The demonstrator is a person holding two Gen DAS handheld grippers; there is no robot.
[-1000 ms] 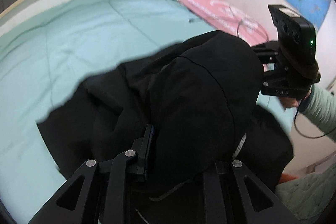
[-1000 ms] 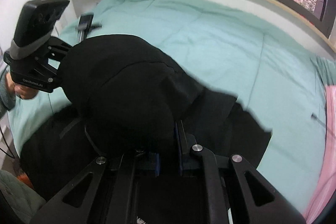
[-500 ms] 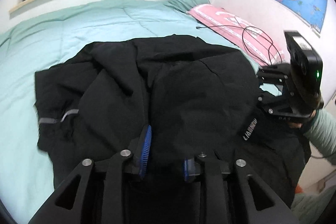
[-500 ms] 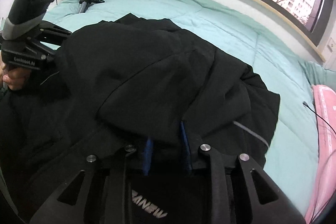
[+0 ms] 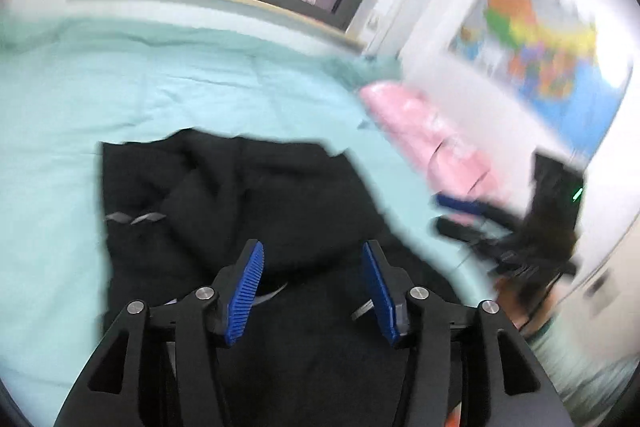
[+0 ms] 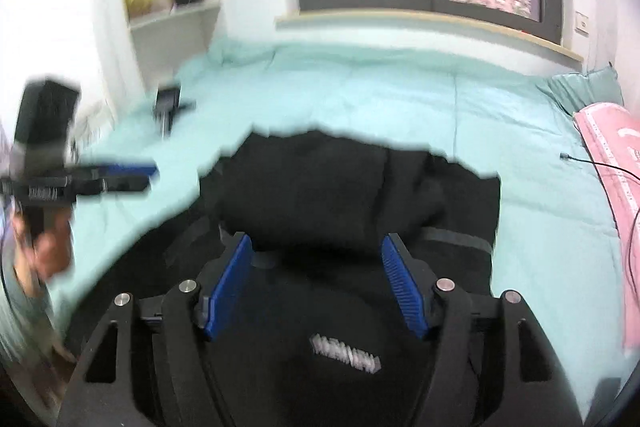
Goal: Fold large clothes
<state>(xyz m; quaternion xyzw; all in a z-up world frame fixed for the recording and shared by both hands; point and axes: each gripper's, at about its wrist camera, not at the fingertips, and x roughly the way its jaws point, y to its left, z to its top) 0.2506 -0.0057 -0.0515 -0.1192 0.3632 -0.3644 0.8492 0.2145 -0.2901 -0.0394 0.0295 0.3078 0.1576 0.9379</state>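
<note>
Left wrist view: left gripper (image 5: 312,289) jaws spread, holding nothing, above black jacket (image 5: 240,195) lying bunched on near part of green bed (image 5: 160,95). Right gripper (image 6: 316,283) jaws also spread, likely freed to regrip for next fold.

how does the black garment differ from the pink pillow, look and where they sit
The black garment is dark, rumpled and folded over itself in the middle of the teal bed; the pink pillow is pale, smooth and lies along the bed's edge, by the wall. Both rest on the bed.
</note>
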